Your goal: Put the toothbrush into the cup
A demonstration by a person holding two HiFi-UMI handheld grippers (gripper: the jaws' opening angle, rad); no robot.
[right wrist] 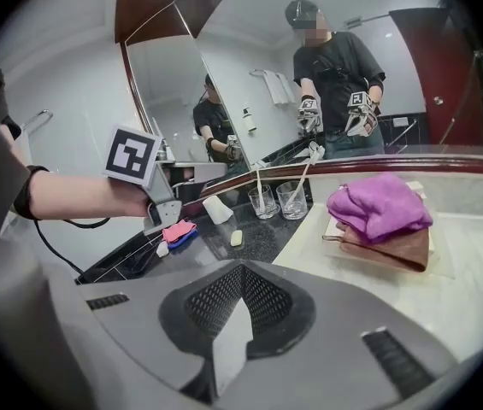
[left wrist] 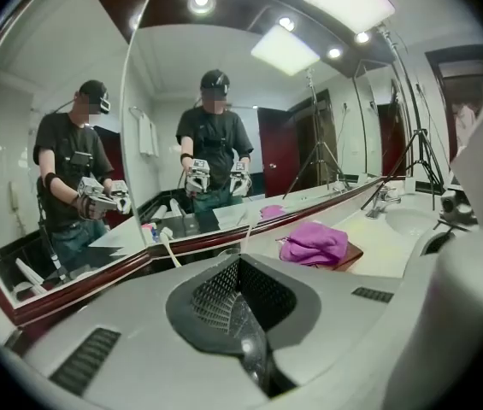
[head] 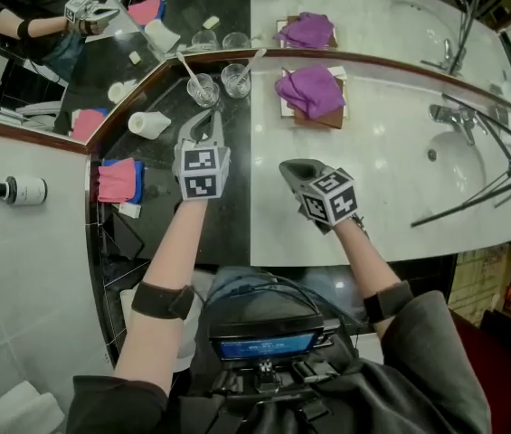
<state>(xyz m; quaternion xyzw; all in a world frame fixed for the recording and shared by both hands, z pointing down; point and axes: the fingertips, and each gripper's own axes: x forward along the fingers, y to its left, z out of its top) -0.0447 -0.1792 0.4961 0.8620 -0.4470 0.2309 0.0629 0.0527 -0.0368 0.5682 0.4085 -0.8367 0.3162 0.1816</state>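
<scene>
Two glass cups stand by the mirror on the dark counter, the left one point(head: 203, 89) point(right wrist: 263, 202) and the right one point(head: 235, 80) point(right wrist: 292, 200). A white toothbrush leans in each: one point(head: 188, 67) point(right wrist: 259, 186) in the left cup, one point(head: 250, 64) point(right wrist: 303, 180) in the right cup. My left gripper point(head: 206, 121) point(left wrist: 237, 301) point(right wrist: 150, 226) hovers just in front of the left cup, jaws shut with nothing between them. My right gripper point(head: 293, 168) point(right wrist: 243, 293) hangs over the white counter nearer to me, shut and empty as well.
A purple towel point(head: 309, 90) lies on a brown tray right of the cups. A white cup point(head: 148, 124) lies on its side at the left, with pink and blue cloths point(head: 118, 180) nearer. The sink point(head: 458, 165), faucet point(head: 445, 116) and tripod legs point(head: 499, 152) are at the right.
</scene>
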